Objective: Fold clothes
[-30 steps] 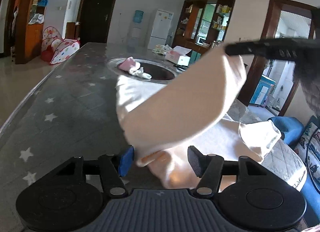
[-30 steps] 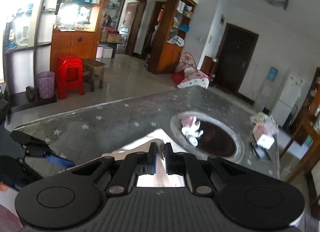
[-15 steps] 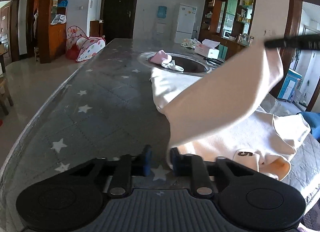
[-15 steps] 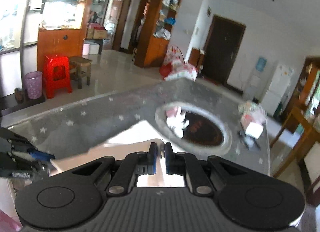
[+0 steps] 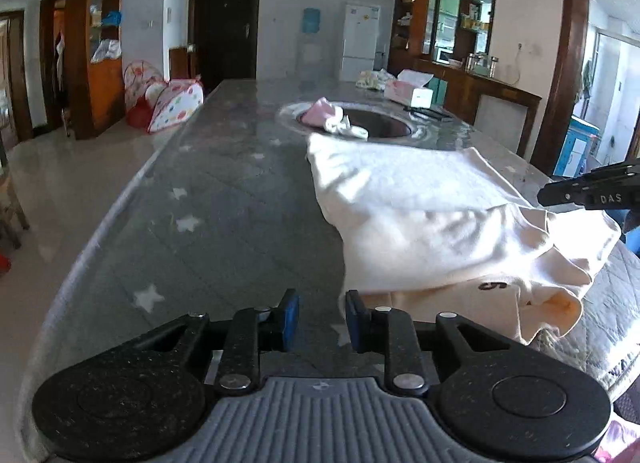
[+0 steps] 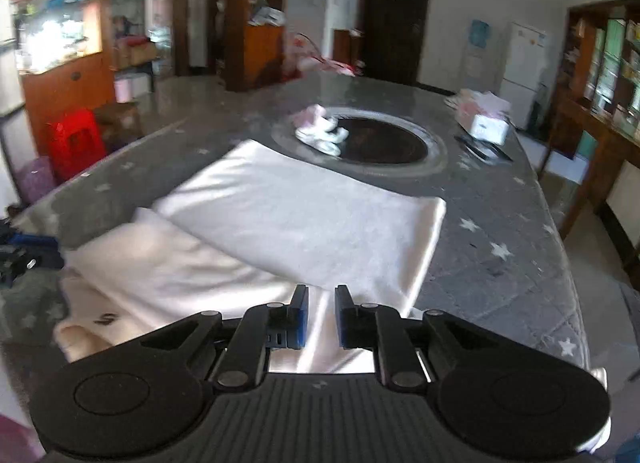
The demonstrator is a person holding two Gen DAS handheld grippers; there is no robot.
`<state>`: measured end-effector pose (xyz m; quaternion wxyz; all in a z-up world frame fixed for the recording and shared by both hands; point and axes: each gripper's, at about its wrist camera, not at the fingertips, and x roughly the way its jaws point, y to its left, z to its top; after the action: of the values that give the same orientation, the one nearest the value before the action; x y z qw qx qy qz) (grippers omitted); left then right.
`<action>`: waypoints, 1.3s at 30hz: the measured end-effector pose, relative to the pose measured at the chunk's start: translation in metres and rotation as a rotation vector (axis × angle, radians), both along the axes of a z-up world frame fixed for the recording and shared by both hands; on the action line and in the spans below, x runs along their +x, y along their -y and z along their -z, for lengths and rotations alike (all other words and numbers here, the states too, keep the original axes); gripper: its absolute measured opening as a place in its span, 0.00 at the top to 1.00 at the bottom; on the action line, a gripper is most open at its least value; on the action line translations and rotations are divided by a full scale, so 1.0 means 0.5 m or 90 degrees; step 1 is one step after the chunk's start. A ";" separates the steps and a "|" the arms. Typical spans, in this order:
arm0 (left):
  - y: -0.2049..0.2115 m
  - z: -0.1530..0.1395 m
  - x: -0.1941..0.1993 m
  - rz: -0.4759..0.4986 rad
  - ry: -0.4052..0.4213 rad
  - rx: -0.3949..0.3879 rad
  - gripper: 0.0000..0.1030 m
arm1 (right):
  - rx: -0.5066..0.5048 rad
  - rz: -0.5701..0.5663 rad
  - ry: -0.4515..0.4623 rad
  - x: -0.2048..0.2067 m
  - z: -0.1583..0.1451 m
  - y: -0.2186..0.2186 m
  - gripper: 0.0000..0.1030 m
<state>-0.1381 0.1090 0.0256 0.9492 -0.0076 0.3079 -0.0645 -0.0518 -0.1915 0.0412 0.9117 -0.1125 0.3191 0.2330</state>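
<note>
— Where's the cream garment (image 6: 280,223)?
— Folded at frame centre on the star-print worktop (image 6: 500,223).
— The tools?
— Left tool (image 5: 318,317) spread, empty; right tool (image 6: 321,313) parted — pinching nothing.

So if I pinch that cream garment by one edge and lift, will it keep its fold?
Probably not. The cream garment lies in soft, rumpled layers, so it likely droops and unfolds. It looks light, since its thin edge curls loosely. Pushed across the quilted star table cover, it would probably bunch rather than slide.
</note>
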 end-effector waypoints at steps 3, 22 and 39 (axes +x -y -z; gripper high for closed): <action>-0.012 -0.029 0.005 0.006 0.017 -0.028 0.72 | 0.009 -0.037 -0.007 -0.014 0.003 -0.018 0.87; 0.123 0.035 0.164 0.119 -0.026 -0.020 0.63 | 0.050 0.202 -0.003 -0.033 0.028 0.159 0.67; 0.117 0.011 0.119 0.094 -0.017 -0.006 0.53 | 0.202 0.510 -0.047 -0.018 0.121 0.445 0.57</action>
<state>-0.0784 0.0504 0.0200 0.9377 0.0102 0.3197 -0.1358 -0.0608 -0.4140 -0.0193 0.9243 0.1703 0.3298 -0.0891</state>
